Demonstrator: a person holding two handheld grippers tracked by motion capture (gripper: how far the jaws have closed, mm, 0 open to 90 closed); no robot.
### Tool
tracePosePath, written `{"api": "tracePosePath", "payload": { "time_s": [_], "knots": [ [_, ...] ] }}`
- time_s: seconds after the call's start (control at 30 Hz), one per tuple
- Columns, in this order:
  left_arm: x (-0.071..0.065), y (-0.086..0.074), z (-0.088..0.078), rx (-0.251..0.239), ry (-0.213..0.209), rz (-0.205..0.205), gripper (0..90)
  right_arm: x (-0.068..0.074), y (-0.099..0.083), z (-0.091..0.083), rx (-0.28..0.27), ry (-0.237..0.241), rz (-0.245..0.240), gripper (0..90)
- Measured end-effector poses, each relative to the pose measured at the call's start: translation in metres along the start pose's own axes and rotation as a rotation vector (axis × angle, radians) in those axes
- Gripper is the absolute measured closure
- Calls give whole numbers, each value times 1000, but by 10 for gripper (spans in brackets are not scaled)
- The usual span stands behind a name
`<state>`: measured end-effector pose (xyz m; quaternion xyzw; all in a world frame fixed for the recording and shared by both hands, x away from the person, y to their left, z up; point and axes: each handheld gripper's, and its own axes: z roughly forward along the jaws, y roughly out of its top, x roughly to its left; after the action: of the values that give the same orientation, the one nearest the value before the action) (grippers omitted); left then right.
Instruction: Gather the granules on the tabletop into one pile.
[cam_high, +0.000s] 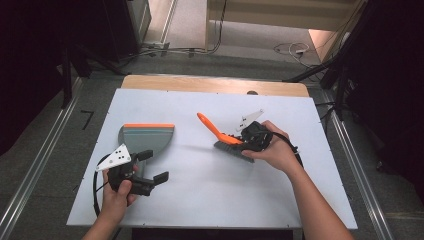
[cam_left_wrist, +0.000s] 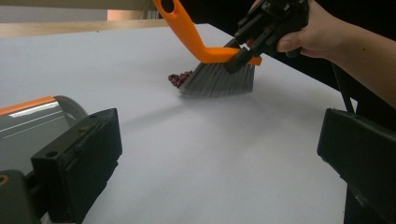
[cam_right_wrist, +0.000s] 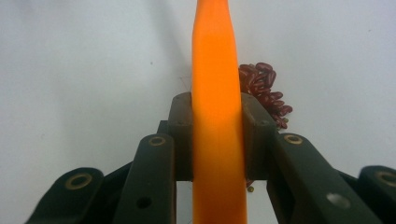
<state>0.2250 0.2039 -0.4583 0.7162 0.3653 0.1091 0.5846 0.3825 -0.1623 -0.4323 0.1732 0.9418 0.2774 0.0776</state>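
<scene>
A small brush (cam_high: 227, 142) with an orange handle (cam_left_wrist: 187, 32) and grey bristles (cam_left_wrist: 218, 80) stands on the white table, and my right gripper (cam_high: 245, 141) is shut on its handle (cam_right_wrist: 217, 135). A pile of dark red beans (cam_right_wrist: 266, 93) lies against the bristles' far side, seen too as the beans (cam_left_wrist: 178, 78). A grey dustpan (cam_high: 146, 138) with an orange edge lies flat at the left. My left gripper (cam_high: 154, 166) hovers open just in front of the dustpan (cam_left_wrist: 32, 123), nothing between its jaws.
The white table top (cam_high: 210, 190) sits on a wooden table whose far edge (cam_high: 215, 84) shows beyond it. Cables lie on the floor behind. Metal rails run along both sides of the table.
</scene>
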Motion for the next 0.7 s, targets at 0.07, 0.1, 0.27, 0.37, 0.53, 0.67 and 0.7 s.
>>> {"api": "tracePosePath", "payload": {
  "time_s": [0.07, 0.1, 0.27, 0.37, 0.53, 0.67, 0.7],
  "knots": [
    [0, 0, 0, 2, 0, 1, 6, -1, -1, -6, -17, -5, 9, 686],
    [0, 0, 0, 2, 1, 0, 6, -1, -1, -9, -22, -5, 15, 687],
    [0, 0, 0, 1, 1, -1, 6, -7, -6, -25, -49, -30, 44, 686],
    [0, 0, 0, 2, 3, 2, 6, -10, -11, -34, -57, -43, 76, 686],
    [0, 0, 0, 2, 4, 2, 6, -15, -24, -46, -77, -118, 183, 686],
    [0, 0, 1, 0, 4, 3, 6, -19, -35, -48, -73, -225, 317, 686],
    [0, 0, 1, 1, 4, 4, 6, -19, -37, -47, -63, -265, 332, 686]
  ]
}}
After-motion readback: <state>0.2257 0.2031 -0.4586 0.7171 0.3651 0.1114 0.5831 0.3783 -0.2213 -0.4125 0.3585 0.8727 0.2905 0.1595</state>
